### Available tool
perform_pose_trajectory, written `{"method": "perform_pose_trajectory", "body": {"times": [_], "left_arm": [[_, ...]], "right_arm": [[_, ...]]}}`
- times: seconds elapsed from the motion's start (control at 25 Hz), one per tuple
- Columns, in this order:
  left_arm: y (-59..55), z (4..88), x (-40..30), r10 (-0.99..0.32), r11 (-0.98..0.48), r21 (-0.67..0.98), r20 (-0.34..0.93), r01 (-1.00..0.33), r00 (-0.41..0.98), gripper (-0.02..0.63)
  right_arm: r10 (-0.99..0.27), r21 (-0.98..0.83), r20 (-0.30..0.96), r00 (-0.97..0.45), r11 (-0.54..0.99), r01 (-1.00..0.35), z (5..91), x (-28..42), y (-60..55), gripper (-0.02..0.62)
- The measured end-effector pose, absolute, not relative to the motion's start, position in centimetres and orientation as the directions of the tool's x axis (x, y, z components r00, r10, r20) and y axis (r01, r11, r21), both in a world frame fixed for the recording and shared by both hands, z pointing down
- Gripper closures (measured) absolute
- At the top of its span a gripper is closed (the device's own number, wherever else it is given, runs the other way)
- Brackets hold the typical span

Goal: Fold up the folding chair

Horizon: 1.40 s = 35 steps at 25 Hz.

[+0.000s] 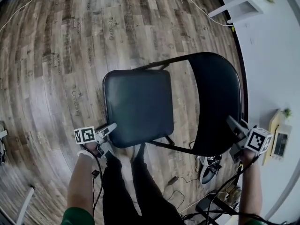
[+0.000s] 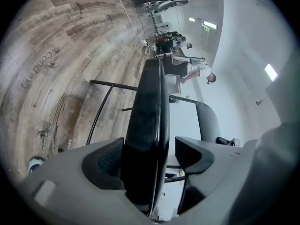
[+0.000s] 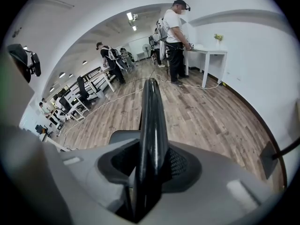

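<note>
Head view: folding chair on wooden floor.

Head view: left gripper at 7 o'clock, tips aimed toward 2 o'clock. Left forearm is bare and runs up from 6 o'clock. Its own view: jaws apart around the seat edge, one pad against it, a gap at the other.

Right gripper at 4 o'clock, tips toward 10 o'clock, right forearm below it. Its own view: both pads clamped on the backrest edge.

Legs at 6 o'clock, between the arms.
</note>
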<state>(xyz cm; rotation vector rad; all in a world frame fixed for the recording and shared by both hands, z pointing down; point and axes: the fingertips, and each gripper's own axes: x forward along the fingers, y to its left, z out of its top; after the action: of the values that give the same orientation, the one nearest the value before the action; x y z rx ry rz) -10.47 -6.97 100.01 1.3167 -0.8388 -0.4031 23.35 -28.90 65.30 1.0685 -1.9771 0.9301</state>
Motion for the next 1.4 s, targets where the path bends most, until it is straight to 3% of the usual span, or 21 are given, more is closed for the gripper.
{"method": "perform_pose_trajectory", "body": {"times": [0.4,0.72,1.08,1.4], "left_arm": [[-10.2,87.7,-5.5,-0.753,0.227,0.967,0.251,-0.118,0.608,0.241],[-14.8,77.2,4.0,-0.779,0.162,0.983,0.179,-0.083,0.600,0.241],[-19.2,72.0,14.3,-0.805,0.265,0.943,0.330,-0.200,0.493,0.241],[-24.1,68.6,23.1,-0.794,0.274,0.932,0.359,-0.239,0.490,0.241]], "right_arm": [[-0.408,-0.151,0.839,-0.360,0.460,-0.875,58.5,23.7,-29.8,0.462],[-0.423,-0.107,0.842,-0.335,0.478,-0.872,54.7,29.4,-32.6,0.460],[-0.409,-0.128,0.843,-0.351,0.481,-0.867,53.5,37.5,-35.7,0.457],[-0.426,-0.096,0.842,-0.331,0.486,-0.869,52.0,40.9,-37.2,0.456]]}}
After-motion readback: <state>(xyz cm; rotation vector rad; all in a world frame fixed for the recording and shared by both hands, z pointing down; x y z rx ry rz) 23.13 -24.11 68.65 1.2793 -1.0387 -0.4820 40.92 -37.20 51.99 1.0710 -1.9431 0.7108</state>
